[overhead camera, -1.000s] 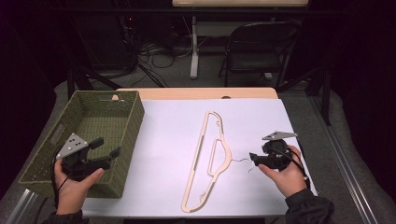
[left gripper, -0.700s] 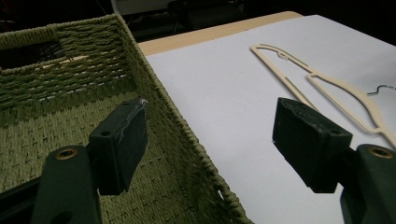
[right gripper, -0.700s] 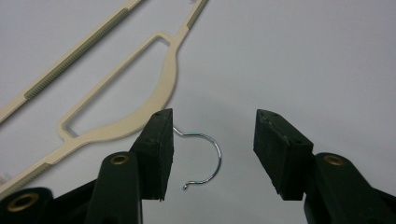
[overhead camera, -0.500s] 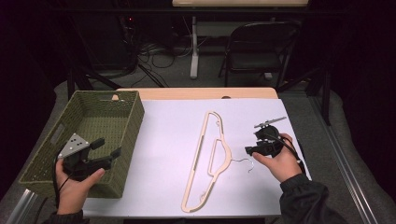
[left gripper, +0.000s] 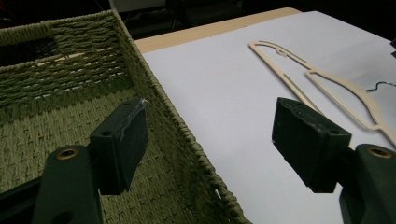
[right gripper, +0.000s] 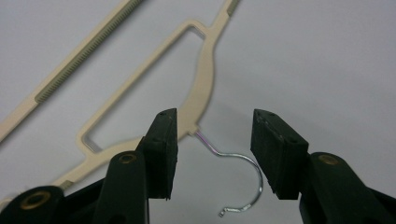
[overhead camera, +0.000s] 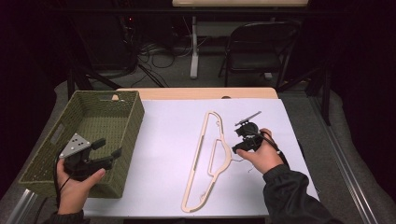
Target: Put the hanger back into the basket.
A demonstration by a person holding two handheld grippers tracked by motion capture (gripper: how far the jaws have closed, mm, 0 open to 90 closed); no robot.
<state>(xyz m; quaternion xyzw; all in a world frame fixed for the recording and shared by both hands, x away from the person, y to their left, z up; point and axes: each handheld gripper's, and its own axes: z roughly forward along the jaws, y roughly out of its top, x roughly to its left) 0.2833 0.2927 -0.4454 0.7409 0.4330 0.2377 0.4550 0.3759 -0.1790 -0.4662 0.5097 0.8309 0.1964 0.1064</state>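
- Two grippers are in my hands at the table, and the work in hand is the cream hanger (overhead camera: 210, 158) lying flat on the white sheet (overhead camera: 168, 140) that covers the worktop.
- The hanger stretches from near the front edge of the worktop up toward its back edge, a little right of centre; its thin metal hook (right gripper: 238, 179) points toward the right edge.
- My right gripper (overhead camera: 243, 138) sits just right of the hanger's neck, low over the sheet, aimed at the hook.
- In the right gripper view the hook lies between my two black jaws, which have just been closing in; both pads (right gripper: 164, 151) stand clear of the wire, so nothing is grasped yet.
- The left pad overlaps the hanger's neck where the hook joins it; I cannot tell whether it touches.
- My left gripper (overhead camera: 107, 151) is held over the near right wall of the green woven basket (overhead camera: 46, 158), which stands along the left edge of the worktop.
- Its jaws are spread wide and released, one pad (left gripper: 120, 144) over the basket's inside, the other over the sheet, with the basket's rim running between them.
- A strip of bare wood (overhead camera: 196, 93) shows at the worktop's back edge beyond the sheet.
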